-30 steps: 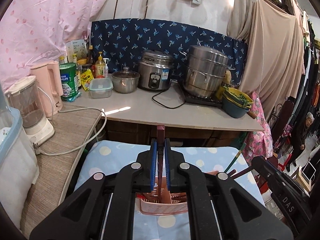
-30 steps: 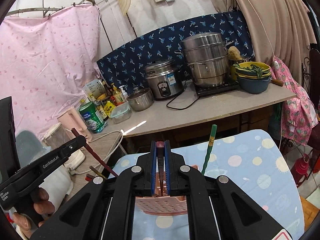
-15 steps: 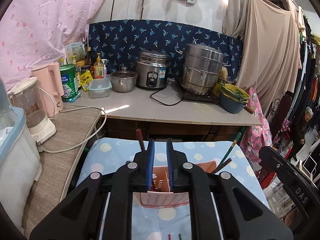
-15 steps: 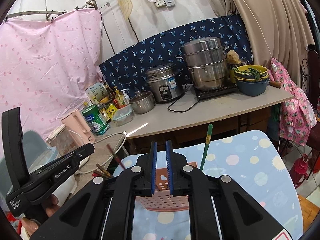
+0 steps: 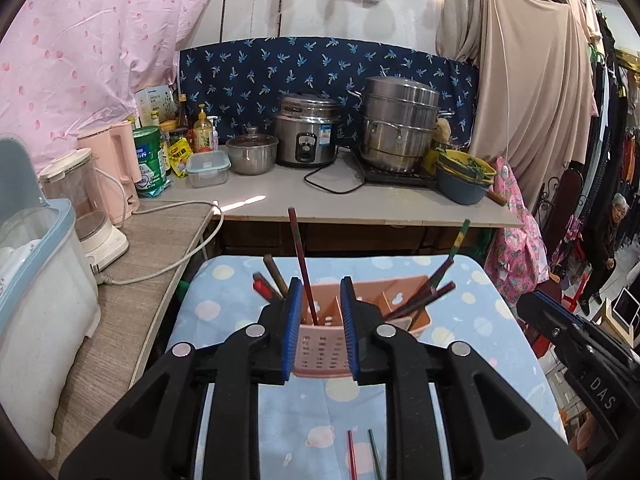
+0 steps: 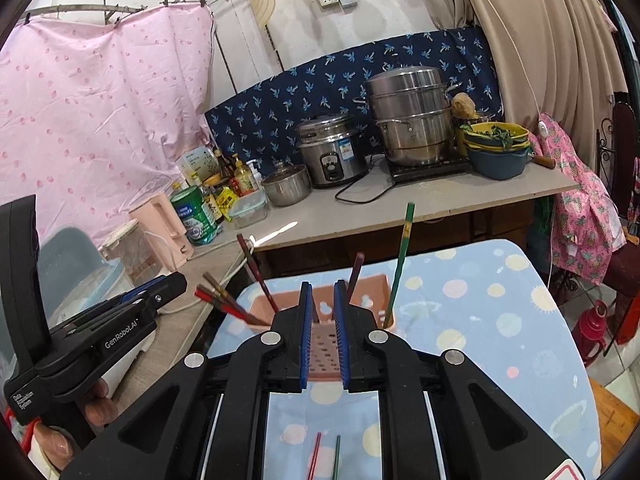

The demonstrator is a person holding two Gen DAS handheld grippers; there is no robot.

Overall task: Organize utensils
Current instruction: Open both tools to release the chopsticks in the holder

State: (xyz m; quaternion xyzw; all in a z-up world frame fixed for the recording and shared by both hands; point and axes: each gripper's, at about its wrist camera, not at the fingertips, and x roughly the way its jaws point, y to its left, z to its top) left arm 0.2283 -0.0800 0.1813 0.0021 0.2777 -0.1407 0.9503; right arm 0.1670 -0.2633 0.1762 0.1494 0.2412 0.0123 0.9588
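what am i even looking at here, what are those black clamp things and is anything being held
Those black clamps are handheld two-finger grippers, one in each of a person's hands, each with a fisheye camera looking along its blue-padded fingers. One picture comes from the left gripper, the other from the right gripper. Both are open and hold nothing. Ahead, on a polka-dot blue cloth, stands a pink utensil holder with chopsticks leaning in it, including a dark red chopstick and a green chopstick. Two loose chopsticks, one red and one green, lie on the cloth nearer the cameras.
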